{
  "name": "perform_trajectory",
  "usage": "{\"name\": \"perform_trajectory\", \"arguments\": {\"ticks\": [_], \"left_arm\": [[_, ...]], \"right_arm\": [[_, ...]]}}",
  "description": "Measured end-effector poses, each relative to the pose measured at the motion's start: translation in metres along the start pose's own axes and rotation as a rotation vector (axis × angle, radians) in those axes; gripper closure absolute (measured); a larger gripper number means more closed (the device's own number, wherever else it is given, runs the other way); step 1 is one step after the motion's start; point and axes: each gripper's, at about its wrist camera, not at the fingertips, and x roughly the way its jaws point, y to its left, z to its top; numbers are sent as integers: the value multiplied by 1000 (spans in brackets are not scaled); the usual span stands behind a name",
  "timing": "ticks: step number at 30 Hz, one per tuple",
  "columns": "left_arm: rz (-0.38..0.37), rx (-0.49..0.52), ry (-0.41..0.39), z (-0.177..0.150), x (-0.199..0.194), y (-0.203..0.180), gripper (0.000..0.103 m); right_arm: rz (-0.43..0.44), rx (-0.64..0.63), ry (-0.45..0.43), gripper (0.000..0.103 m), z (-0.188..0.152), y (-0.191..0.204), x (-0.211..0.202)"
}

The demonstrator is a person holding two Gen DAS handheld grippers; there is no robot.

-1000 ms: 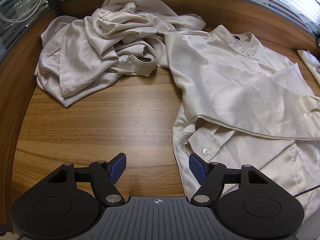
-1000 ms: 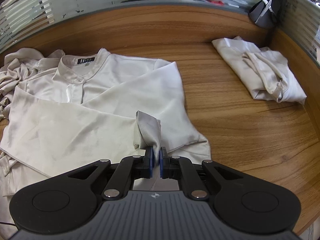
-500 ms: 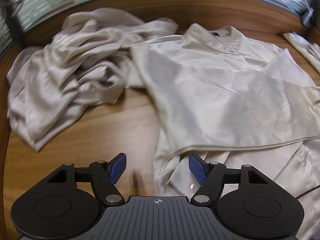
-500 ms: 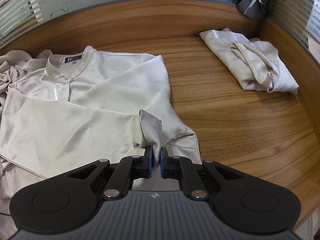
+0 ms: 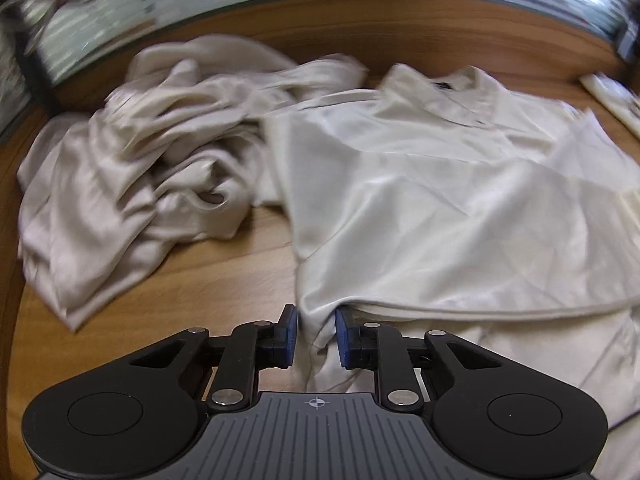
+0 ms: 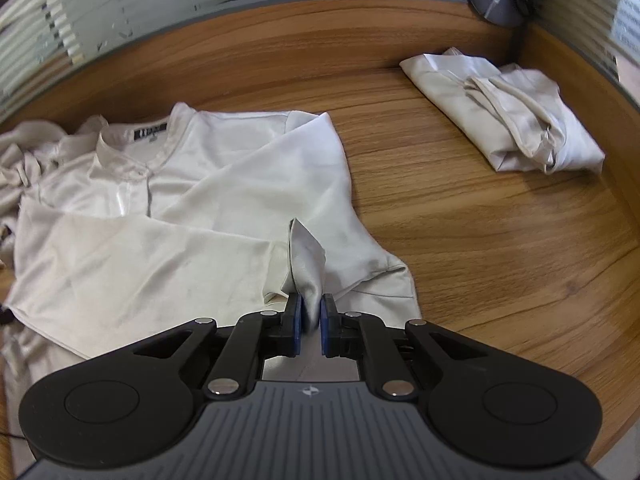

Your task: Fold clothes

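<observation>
Shirt (image 6: 224, 184): cream satin garment lying spread on the wooden counter (image 6: 480, 240), collar toward the far edge, one sleeve (image 6: 140, 272) lying folded across the body.
Shirt, left wrist view (image 5: 460, 208): filling the right half of the blurred frame, its near left edge reaching down between the fingers of the left hand-held gripper (image 5: 316, 334).
Left hand-held gripper: sitting low at the shirt's near left side; the blue pads (image 5: 289, 334) are standing at a narrow gap with a bunched fold of the fabric between them; whether they are already pressing on the cloth, I cannot tell.
Right hand-held gripper (image 6: 311, 322): sitting at the shirt's near right side, pads nearly together and pinching the sleeve cuff (image 6: 306, 264), which is standing up in a peak just ahead of the fingertips.
Crumpled pile (image 5: 132, 184): loose cream garments lying heaped on the counter, touching the shirt's left shoulder, well left of the left hand-held gripper.
Folded garment (image 6: 508, 112): lying near the counter's far right corner, well apart from the shirt and both tools.
Backdrop: frosted striped glass partition (image 6: 160, 8) running behind the counter.
</observation>
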Motion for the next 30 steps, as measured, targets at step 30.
{"name": "perform_trajectory", "arguments": {"ticks": [30], "left_arm": [[-63, -263, 77, -12, -6, 51, 56]], "right_arm": [[-13, 90, 7, 92, -2, -26, 20]]}}
